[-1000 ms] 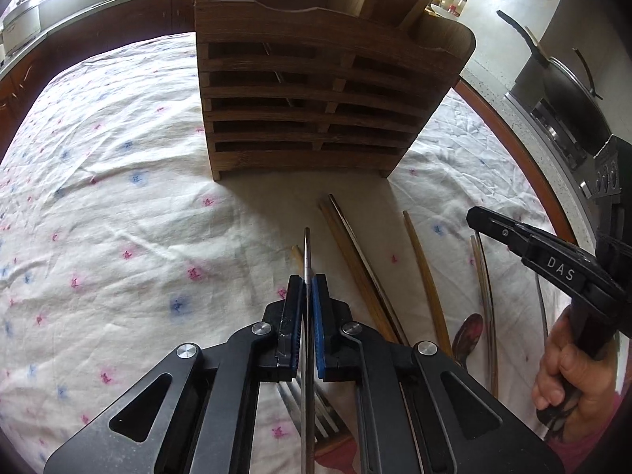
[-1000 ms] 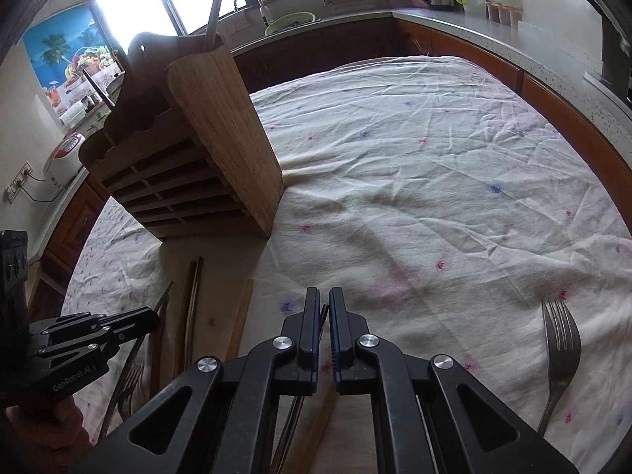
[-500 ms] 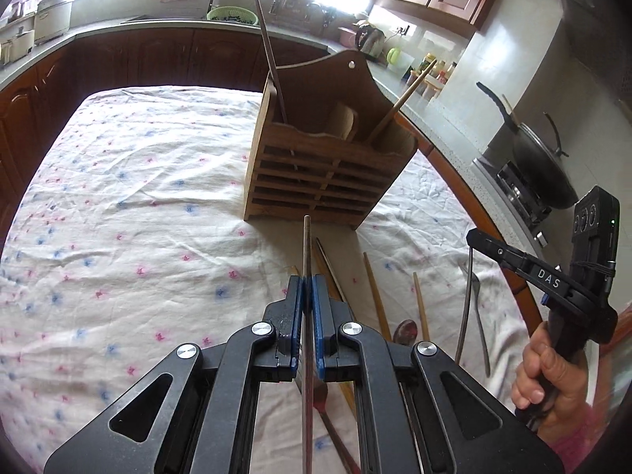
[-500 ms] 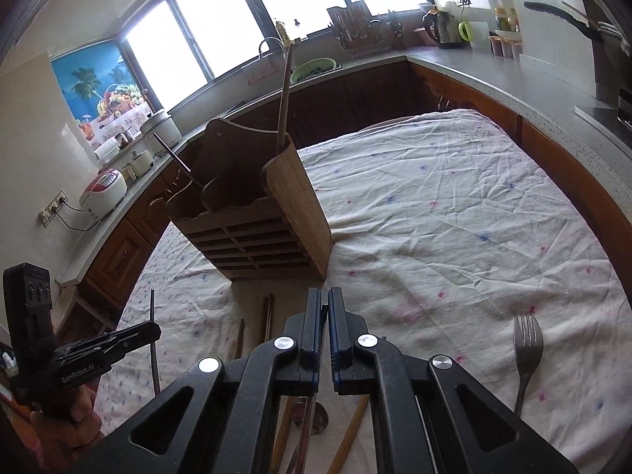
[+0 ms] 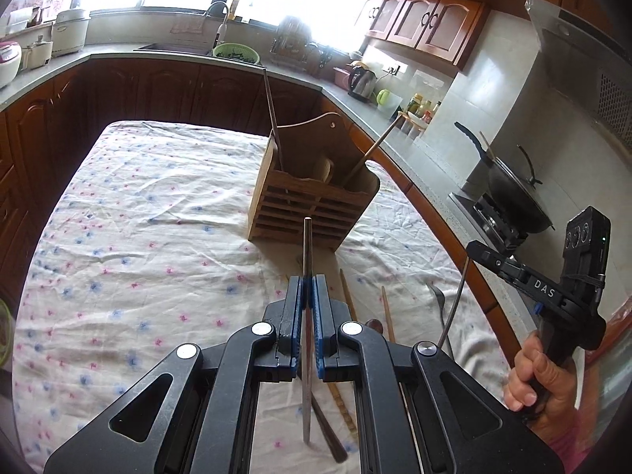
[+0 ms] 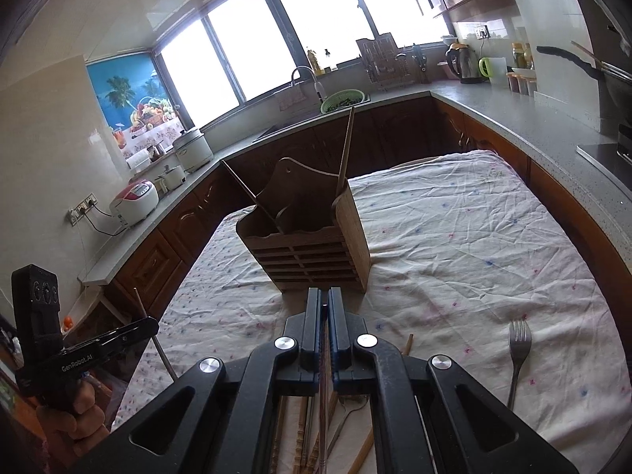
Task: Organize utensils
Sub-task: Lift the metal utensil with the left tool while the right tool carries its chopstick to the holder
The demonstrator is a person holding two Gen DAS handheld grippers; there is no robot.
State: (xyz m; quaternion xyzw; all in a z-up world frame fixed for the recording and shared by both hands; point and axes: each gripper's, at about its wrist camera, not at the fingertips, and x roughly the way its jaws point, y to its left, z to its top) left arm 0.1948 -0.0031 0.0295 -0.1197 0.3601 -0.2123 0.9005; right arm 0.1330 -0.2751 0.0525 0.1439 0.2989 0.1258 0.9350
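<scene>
A wooden utensil holder (image 5: 312, 201) stands on the cloth-covered table (image 5: 130, 237); it also shows in the right wrist view (image 6: 308, 241), with a thin stick at each end. My left gripper (image 5: 307, 281) is shut on a thin metal utensil handle (image 5: 307, 245), lifted above the table in front of the holder. My right gripper (image 6: 324, 294) is shut on a thin metal rod (image 5: 456, 300) and is also raised. Several chopsticks and spoons (image 5: 385, 308) lie on the cloth below.
A metal fork (image 6: 518, 349) lies alone on the cloth at the right. A counter (image 6: 525, 118) wraps around the table, with a sink, a kettle (image 5: 361, 81) and a wok (image 5: 513, 193) on the stove at the right.
Both grippers have risen well above the table and tilted up, each carrying its utensil. The holder now looks smaller and farther away.
</scene>
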